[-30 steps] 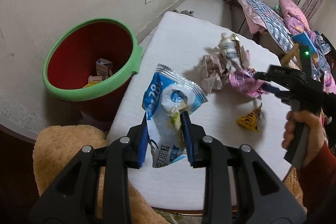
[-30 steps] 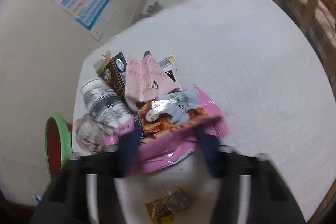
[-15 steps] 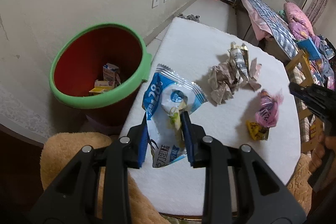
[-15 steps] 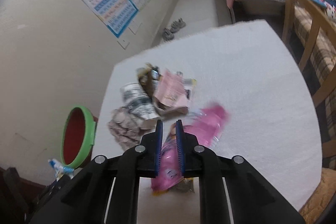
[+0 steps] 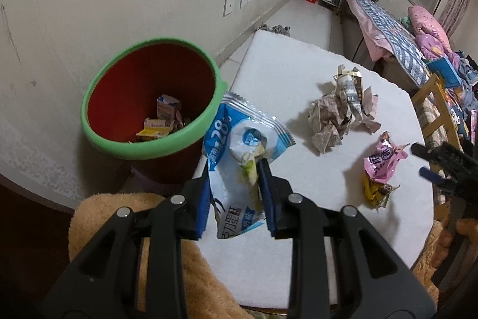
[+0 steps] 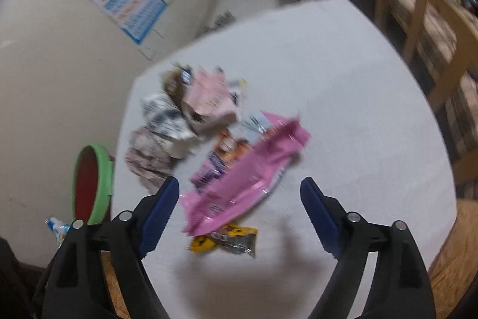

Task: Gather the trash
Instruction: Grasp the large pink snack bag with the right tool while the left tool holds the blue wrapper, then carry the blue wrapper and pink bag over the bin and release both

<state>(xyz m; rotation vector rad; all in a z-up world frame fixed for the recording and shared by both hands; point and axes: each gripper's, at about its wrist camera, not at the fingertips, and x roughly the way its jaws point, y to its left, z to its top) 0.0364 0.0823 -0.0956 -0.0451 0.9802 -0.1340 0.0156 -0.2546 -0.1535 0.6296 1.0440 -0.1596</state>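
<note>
Inside red bin (image 5: 125, 97), small cartons (image 5: 162, 120)

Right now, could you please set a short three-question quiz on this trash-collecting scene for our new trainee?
1. True or false: the left gripper is shut on the blue-and-white wrapper.
2. Where does the pink wrapper lie? A) in the bin B) on the table C) on the chair
3. Fill in: the red bin has a ____ rim.

Key: 1 true. 2 B: on the white table, over the yellow wrapper, between the right gripper's open jaws, which have just opened. 3 green.
</note>
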